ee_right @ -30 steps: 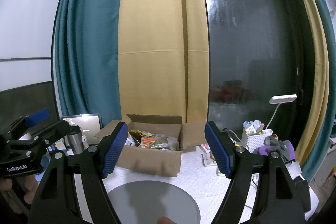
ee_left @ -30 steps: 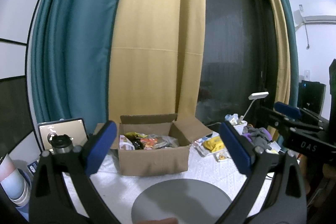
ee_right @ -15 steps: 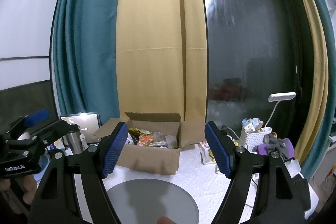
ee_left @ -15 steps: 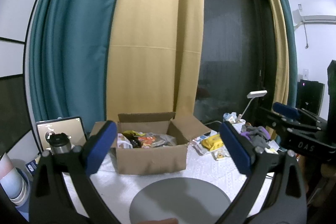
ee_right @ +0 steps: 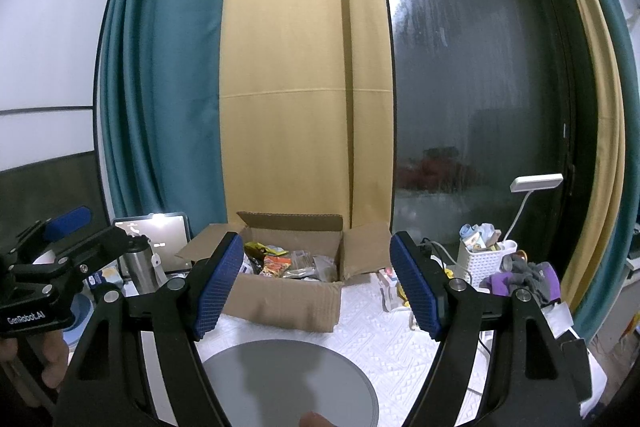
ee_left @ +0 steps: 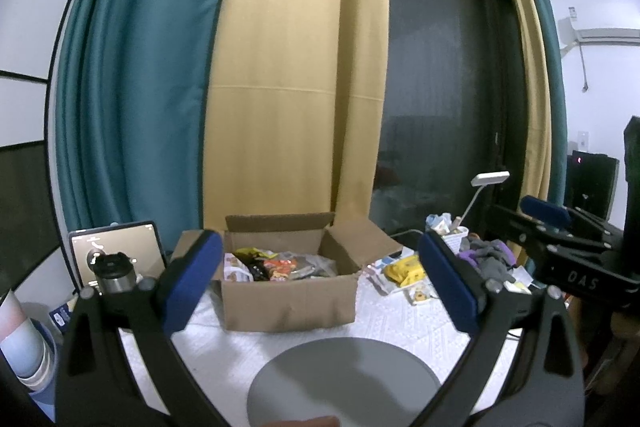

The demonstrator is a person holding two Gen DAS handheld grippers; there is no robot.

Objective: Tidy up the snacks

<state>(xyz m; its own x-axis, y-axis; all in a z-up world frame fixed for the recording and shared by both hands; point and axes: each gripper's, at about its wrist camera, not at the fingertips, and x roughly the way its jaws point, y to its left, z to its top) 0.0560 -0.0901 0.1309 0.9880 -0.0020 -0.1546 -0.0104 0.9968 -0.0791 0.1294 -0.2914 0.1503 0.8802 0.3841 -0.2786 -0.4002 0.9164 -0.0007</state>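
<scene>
An open cardboard box point(ee_left: 288, 297) sits on the white textured tablecloth point(ee_left: 400, 319), its flaps folded outward, with a jumble of snack packets point(ee_left: 280, 265) inside: an orange-red one, a yellow-and-black one and some clear wrappers. More loose snacks point(ee_left: 404, 269), a yellow packet among them, lie on the cloth just to the right of the box. A round grey plate point(ee_left: 344, 379) rests on the cloth in front of the box, nearer the person.

The left gripper point(ee_left: 320, 279) is held above the plate and faces the box; its blue pads stand wide apart with nothing between them. The right gripper point(ee_right: 318, 281) is beside it, likewise spread wide and empty, also facing the box.

To the left of the box a tablet point(ee_left: 116, 251) leans upright with its screen lit, and a steel flask point(ee_left: 114, 273) stands in front of it. On the right are a white basket point(ee_right: 484, 261) of small items, a white desk lamp point(ee_right: 536, 183) and a heap of grey and purple cloth point(ee_right: 528, 277). Behind everything hang teal and yellow curtains point(ee_left: 280, 87) beside a dark window point(ee_left: 440, 107).
</scene>
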